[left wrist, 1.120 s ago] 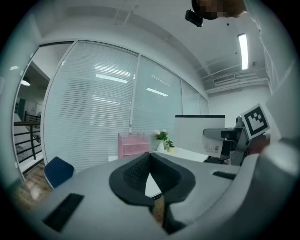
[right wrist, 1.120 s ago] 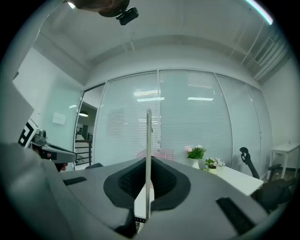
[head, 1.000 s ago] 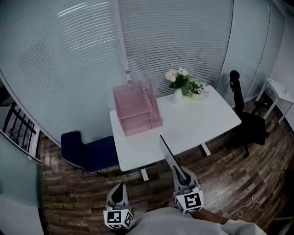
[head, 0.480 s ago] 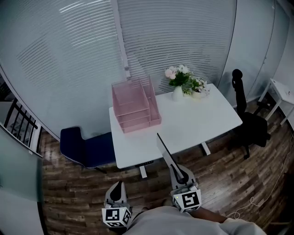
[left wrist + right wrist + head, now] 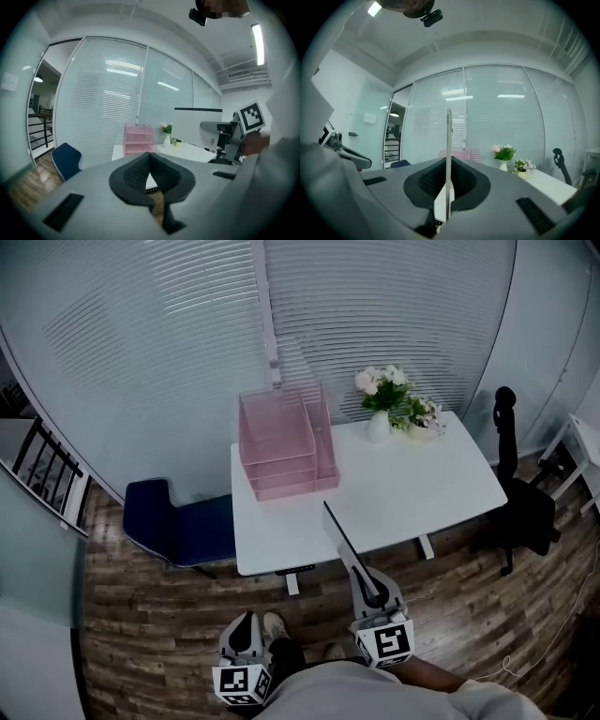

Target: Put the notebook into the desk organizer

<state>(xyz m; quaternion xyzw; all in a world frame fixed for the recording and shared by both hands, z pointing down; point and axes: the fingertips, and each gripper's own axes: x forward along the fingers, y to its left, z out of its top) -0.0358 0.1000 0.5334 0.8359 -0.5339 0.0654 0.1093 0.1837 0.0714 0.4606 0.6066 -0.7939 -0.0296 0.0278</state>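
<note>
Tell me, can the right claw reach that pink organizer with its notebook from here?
Probably not yet: the right claw, clamped on the notebook, hangs over the floor short of the table, and the pink organizer sits toward its far side. Nothing stands in between, though.

The notebook (image 5: pixel 448 159) was shown edge-on only, its cover hidden. The side table (image 5: pixel 583 432) was cut off by the right edge. The small flowers (image 5: pixel 424 414) were possibly potted, too small to tell.

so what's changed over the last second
In the head view the table and pink organizer have slid slightly right, and the person's shoes have come into sight. Nothing taken or let go: the right tongs stay shut on the notebook, the left tongs stay empty.
</note>
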